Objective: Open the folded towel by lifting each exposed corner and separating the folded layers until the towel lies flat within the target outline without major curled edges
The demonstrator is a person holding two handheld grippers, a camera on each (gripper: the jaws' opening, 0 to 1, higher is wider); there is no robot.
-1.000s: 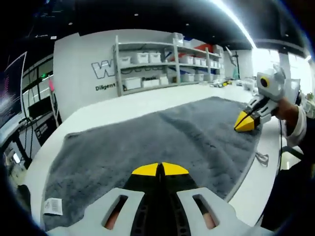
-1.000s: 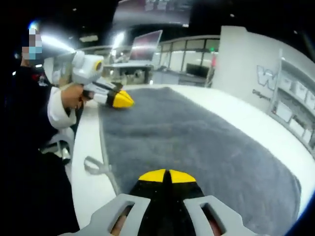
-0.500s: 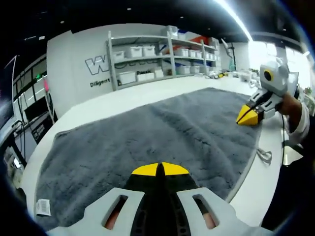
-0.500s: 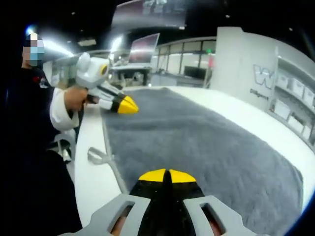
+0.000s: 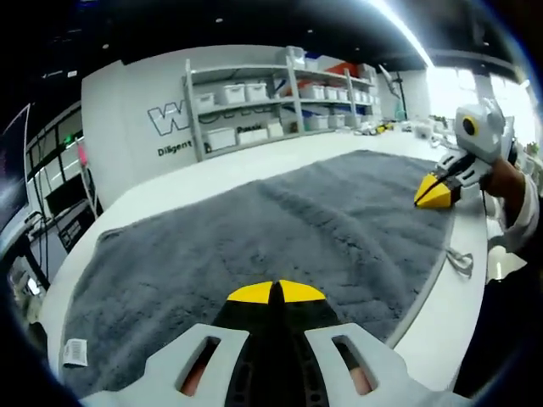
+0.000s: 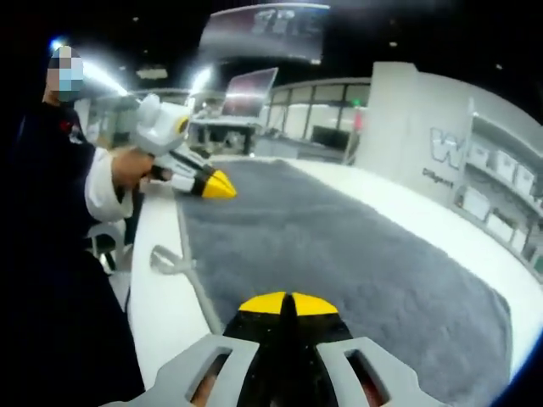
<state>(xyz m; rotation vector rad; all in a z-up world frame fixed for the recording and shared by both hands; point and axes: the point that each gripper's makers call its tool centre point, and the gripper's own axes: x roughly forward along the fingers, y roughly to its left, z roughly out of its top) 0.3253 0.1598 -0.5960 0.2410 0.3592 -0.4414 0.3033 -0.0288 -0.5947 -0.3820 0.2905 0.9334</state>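
Spread open and flat across a white table (image 5: pixel 212 174): a grey towel (image 5: pixel 280 229), one layer deep, its pile faintly creased down the middle, edges lying close to the tabletop with no curl visible. Seen again in the right gripper view, the same towel (image 6: pixel 339 254) running away along the table (image 6: pixel 157 297). Behind, on a white wall, grey shelving (image 5: pixel 280 97) stacked with pale bins. Low in the left gripper view, the left gripper (image 5: pixel 276 292), yellow tips pressed together over the near edge of the towel, holding nothing visible; in the right gripper view, the same tool (image 6: pixel 219 185) gripped in a hand (image 6: pixel 131 167), raised just above the towel's corner. Right gripper (image 6: pixel 288 303) likewise pinched closed on nothing above its end of the cloth; also seen (image 5: pixel 435 193) at the far corner. Off the towel's edge, a small hanging loop (image 6: pixel 170 260) lying on bare table. At the near-left corner, a white care label (image 5: pixel 75 352).
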